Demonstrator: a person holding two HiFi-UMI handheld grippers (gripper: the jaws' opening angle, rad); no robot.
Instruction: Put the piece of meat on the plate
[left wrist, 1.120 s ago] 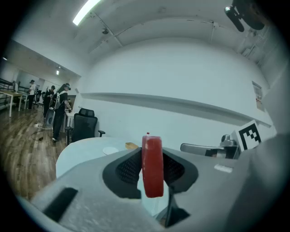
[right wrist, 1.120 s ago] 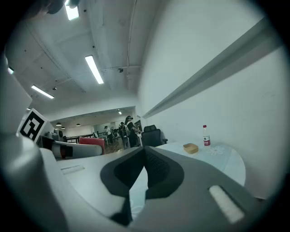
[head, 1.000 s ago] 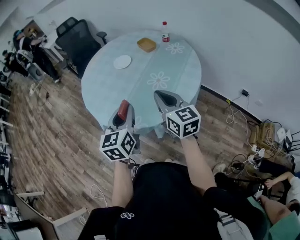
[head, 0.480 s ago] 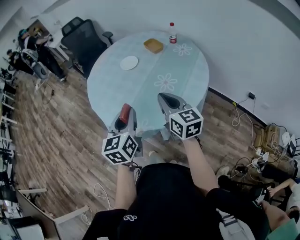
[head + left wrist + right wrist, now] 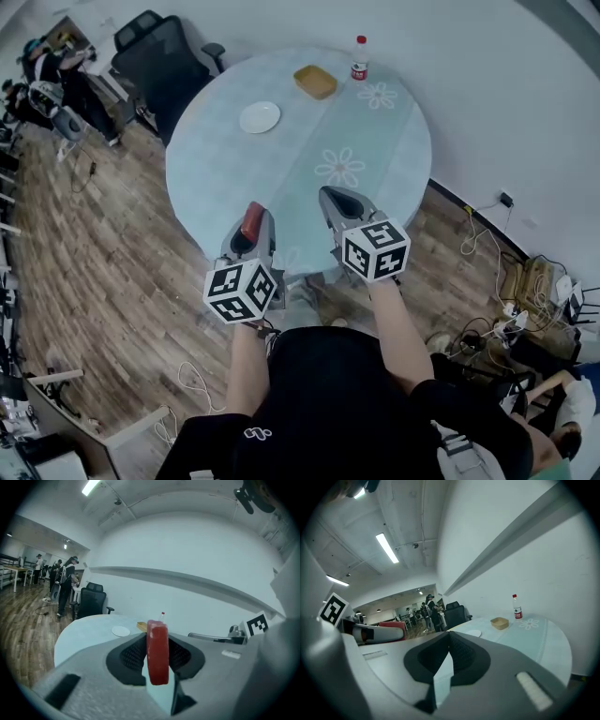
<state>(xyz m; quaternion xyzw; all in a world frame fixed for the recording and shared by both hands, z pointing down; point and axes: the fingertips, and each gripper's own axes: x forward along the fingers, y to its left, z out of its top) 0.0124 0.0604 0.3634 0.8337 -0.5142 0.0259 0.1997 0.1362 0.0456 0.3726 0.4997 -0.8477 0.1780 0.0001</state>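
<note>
Meat (image 5: 158,651) clamped on edge in left hand-held gripper (image 5: 254,218), above near edge of counter (image 5: 216,159). Right hand-held gripper (image 5: 330,195) beside it, jaws together, nothing held. Plate (image 5: 260,117) far left on counter, well apart; seemingly bare, though small in view. Meat best carried over plate centre and lowered close before jaws are parted.

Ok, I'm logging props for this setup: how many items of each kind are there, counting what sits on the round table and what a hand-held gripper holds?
plate: 1
tan dish: 1
bottle: 1
piece of meat: 1
Total: 4
</note>
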